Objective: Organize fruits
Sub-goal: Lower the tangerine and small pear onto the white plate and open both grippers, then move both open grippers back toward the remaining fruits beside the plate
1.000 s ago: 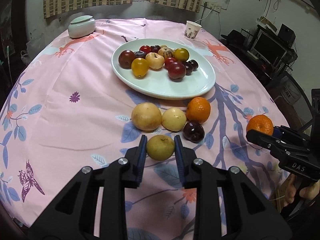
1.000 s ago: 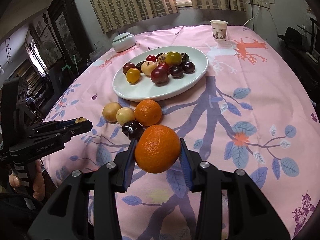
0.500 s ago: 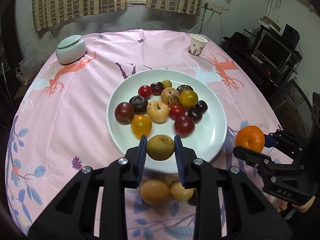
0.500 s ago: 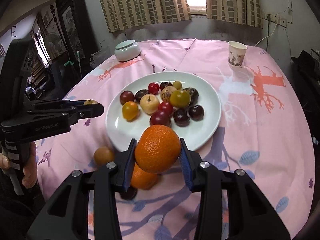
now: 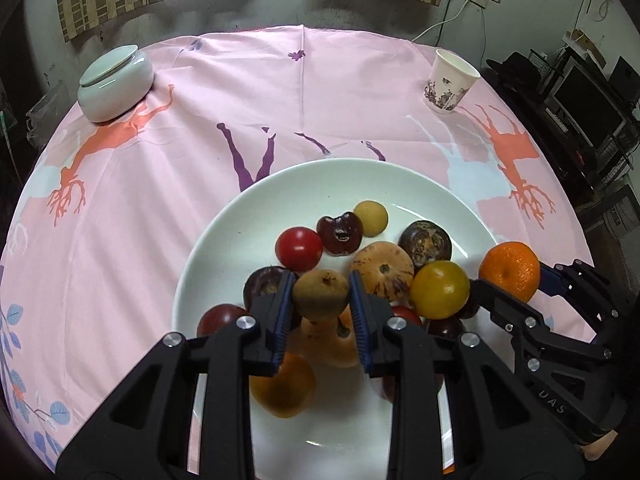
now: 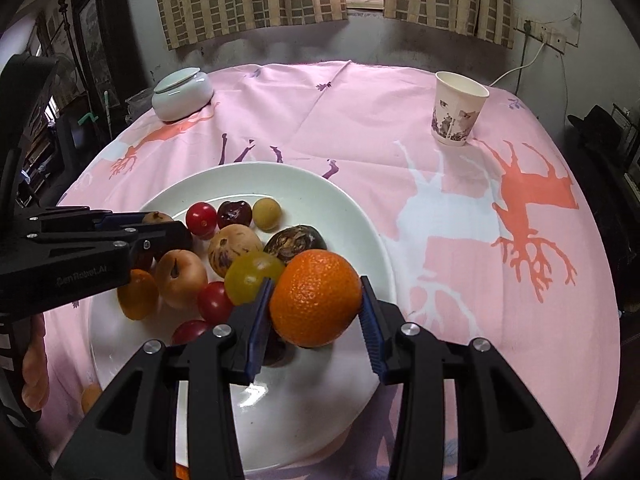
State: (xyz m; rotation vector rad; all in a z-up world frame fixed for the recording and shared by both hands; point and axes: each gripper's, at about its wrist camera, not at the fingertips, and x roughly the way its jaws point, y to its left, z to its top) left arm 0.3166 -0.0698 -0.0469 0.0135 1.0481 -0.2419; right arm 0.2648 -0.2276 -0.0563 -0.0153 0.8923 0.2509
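My left gripper [image 5: 320,300] is shut on a brown-yellow round fruit [image 5: 320,294] and holds it above the white plate [image 5: 224,240]. The plate holds several small fruits, red, dark purple, yellow and tan. My right gripper [image 6: 316,308] is shut on an orange [image 6: 316,298] and holds it over the plate's right side [image 6: 360,216]. In the left wrist view the right gripper [image 5: 510,276] with the orange [image 5: 510,272] is at the plate's right rim. In the right wrist view the left gripper [image 6: 160,224] reaches in from the left over the fruits.
A pink patterned tablecloth [image 5: 160,200] covers the round table. A lidded pale green jar [image 5: 116,80] stands at the back left and a paper cup [image 5: 448,82] at the back right. Loose fruits [image 6: 91,398] lie on the cloth near the plate's front edge.
Both grippers have moved forward and now hang over the plate, each still holding its fruit. The loose fruits on the cloth have dropped out of the left wrist view.
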